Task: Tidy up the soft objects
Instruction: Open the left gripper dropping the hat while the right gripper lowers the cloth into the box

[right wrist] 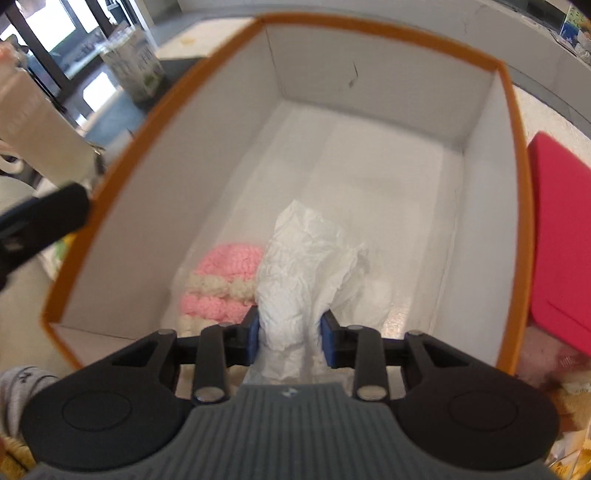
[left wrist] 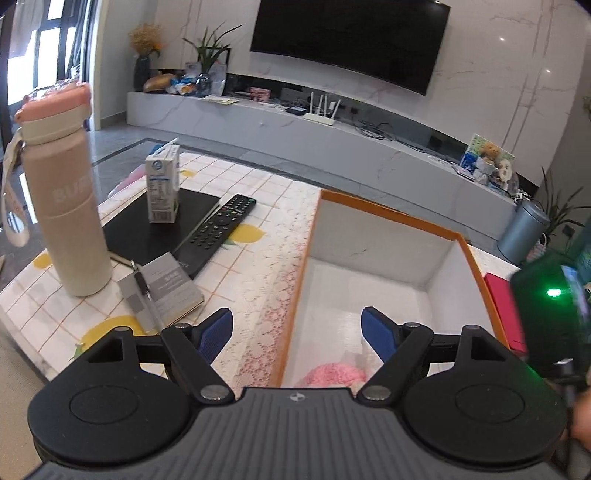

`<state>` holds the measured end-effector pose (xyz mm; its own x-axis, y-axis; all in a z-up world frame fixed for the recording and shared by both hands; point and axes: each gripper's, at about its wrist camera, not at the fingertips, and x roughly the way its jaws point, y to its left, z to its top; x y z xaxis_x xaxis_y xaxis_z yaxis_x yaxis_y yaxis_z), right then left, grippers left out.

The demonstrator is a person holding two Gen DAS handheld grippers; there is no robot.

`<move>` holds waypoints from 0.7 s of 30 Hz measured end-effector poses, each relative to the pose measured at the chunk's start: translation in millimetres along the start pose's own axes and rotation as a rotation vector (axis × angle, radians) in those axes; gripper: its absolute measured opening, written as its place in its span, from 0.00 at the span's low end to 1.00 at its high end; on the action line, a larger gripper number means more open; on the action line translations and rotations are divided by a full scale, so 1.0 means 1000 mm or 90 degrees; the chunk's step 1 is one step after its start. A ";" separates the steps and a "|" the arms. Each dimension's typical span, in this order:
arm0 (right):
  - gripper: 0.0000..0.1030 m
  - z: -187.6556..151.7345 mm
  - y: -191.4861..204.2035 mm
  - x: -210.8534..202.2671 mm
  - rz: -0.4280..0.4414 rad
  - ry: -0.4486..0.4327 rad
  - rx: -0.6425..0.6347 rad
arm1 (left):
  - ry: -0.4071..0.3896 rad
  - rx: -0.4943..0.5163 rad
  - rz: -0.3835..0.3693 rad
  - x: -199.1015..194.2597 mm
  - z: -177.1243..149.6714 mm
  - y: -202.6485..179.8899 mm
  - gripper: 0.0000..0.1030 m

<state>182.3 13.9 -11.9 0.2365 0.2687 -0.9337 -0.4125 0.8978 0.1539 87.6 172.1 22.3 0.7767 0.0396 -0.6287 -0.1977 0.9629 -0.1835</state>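
One soft item, the pink-and-cream knitted piece (right wrist: 221, 280), already lies in the orange-rimmed box (right wrist: 155, 122). Your right gripper (right wrist: 290, 338) pinches a crumpled white tissue (right wrist: 306, 266) low inside the box, not yet let go. Your left gripper (left wrist: 297, 332) hangs wide open and empty over the box's rim. Blurred soft things crowd the right view's lower corners; you can't tell what remains.

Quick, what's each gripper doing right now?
Left gripper: open, holding nothing.
Right gripper: closed on the crumpled white tissue above the orange-rimmed box.
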 end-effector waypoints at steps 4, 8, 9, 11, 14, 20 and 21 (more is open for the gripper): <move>0.33 0.005 0.002 0.005 -0.006 0.008 -0.003 | 0.009 0.022 0.009 0.005 -0.003 -0.007 0.90; 0.42 0.005 0.003 0.006 -0.023 0.013 -0.013 | 0.011 0.031 0.007 0.006 -0.005 -0.009 0.90; 0.45 0.005 0.002 0.004 -0.026 0.011 -0.013 | 0.010 0.030 0.005 0.006 -0.005 -0.010 0.90; 0.50 0.005 0.001 0.001 -0.029 0.003 -0.013 | 0.008 0.031 0.003 0.005 -0.004 -0.010 0.90; 0.67 0.005 0.002 -0.007 -0.034 0.001 -0.031 | 0.008 0.030 0.004 0.005 -0.005 -0.010 0.90; 0.78 0.003 0.014 -0.032 -0.050 -0.009 -0.071 | 0.002 0.034 0.015 0.003 -0.004 -0.010 0.90; 0.89 0.002 0.015 -0.037 -0.055 -0.018 -0.071 | -0.008 0.028 0.017 0.000 -0.004 -0.009 0.90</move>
<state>169.7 17.8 25.6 0.2995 0.2035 -0.9321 -0.4850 0.8738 0.0349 87.1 162.0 20.4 0.7786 0.0689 -0.6237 -0.1921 0.9724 -0.1325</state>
